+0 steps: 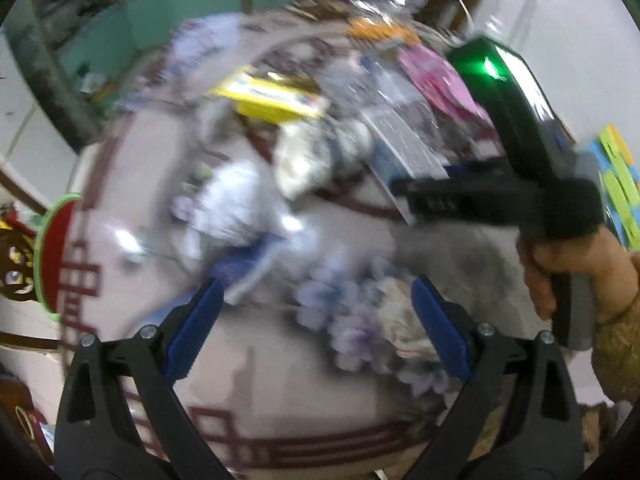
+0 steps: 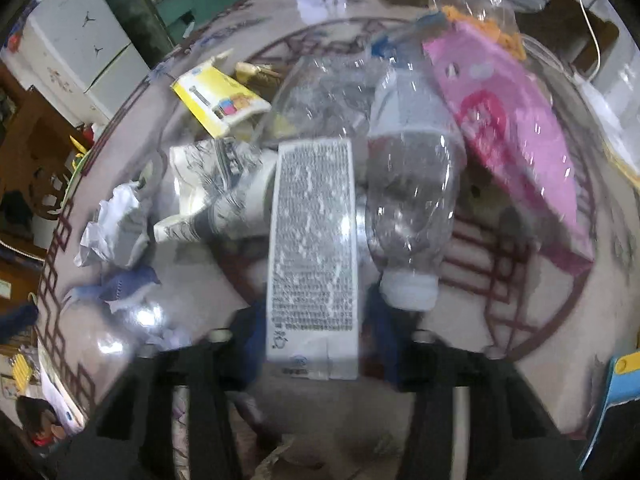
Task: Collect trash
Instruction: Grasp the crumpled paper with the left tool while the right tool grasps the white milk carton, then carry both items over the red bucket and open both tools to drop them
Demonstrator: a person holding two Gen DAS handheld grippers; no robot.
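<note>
My right gripper is shut on a white carton covered in small black print; its blue pads sit against both long sides. The carton lies in a trash pile on a round patterned table. Beside it are a clear bottle with a white cap, a crushed printed carton and crumpled white paper. My left gripper hangs open over the table's near part, with a pale purple crumpled wad below its right pad. The right gripper and the hand holding it show at the right.
A yellow box, a pink packet, clear plastic bags and a blue scrap also lie on the table. A red plate with a green rim sticks out past the left table edge. White cabinets stand behind.
</note>
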